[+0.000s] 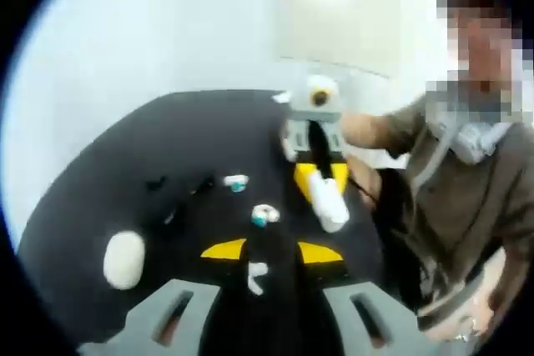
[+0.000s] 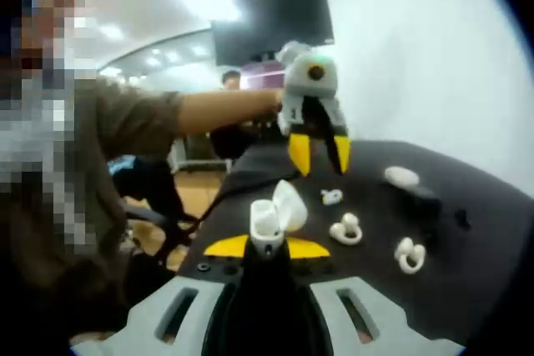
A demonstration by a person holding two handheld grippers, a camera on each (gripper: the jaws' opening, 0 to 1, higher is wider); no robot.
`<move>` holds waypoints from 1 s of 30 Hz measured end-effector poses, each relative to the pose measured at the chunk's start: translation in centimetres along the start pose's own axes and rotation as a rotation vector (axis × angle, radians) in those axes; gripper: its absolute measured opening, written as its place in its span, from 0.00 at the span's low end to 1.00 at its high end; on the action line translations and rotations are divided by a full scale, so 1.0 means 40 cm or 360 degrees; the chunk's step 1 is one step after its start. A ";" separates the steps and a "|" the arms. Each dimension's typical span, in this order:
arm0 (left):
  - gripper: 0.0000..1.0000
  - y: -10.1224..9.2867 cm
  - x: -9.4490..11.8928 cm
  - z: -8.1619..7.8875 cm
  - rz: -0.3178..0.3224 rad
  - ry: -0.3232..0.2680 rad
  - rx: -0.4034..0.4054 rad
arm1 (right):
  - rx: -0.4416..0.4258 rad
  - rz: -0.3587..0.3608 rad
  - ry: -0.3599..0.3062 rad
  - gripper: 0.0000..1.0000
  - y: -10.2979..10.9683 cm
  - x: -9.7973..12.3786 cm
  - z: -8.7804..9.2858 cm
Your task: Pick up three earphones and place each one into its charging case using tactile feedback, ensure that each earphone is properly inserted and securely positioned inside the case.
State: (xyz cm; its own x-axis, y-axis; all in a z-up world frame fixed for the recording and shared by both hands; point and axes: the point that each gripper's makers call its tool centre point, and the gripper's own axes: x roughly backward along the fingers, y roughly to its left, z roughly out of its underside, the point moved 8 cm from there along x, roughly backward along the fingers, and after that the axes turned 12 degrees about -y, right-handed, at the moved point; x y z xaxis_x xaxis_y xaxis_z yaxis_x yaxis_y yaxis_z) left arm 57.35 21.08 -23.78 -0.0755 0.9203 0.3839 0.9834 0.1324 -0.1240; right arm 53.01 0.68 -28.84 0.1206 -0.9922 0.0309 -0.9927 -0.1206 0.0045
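Left tool [image 1: 271,252] pinches a small white earphone [image 1: 257,277] between its yellow-tipped jaws above the black counter [image 1: 192,135]. Right tool [image 2: 265,248] clamps an open white charging case [image 2: 275,214], lid up. Two more earphones [image 2: 346,229] [image 2: 410,254] lie on the counter, apart; a closed white case [image 1: 124,259] lies near its edge.

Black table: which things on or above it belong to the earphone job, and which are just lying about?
Job:
- open charging case, held in the right gripper
- three loose earphones
- closed white case

Lying about:
- small dark objects, too unclear to identify
- wall screen
- background person
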 end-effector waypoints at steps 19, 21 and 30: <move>0.11 0.072 -0.032 0.062 0.0124 0.0262 0.0093 | -0.0010 -0.0025 0.0004 0.17 0.007 -0.008 0.003; 0.10 0.073 -0.032 0.062 0.0132 0.0210 0.0100 | -0.0015 -0.0026 0.0003 0.17 0.007 -0.008 0.002; 0.11 0.070 -0.037 0.074 -0.0041 0.0075 0.0269 | -0.0009 -0.0026 0.0004 0.17 0.009 -0.006 0.003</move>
State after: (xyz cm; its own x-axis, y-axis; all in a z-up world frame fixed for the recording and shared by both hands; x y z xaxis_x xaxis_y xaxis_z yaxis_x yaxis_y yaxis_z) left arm 59.73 21.17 -27.39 -0.0888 0.8980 0.4310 0.9391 0.2197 -0.2642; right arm 52.61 0.88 -28.96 0.1366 -0.9901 0.0330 -0.9906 -0.1364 0.0105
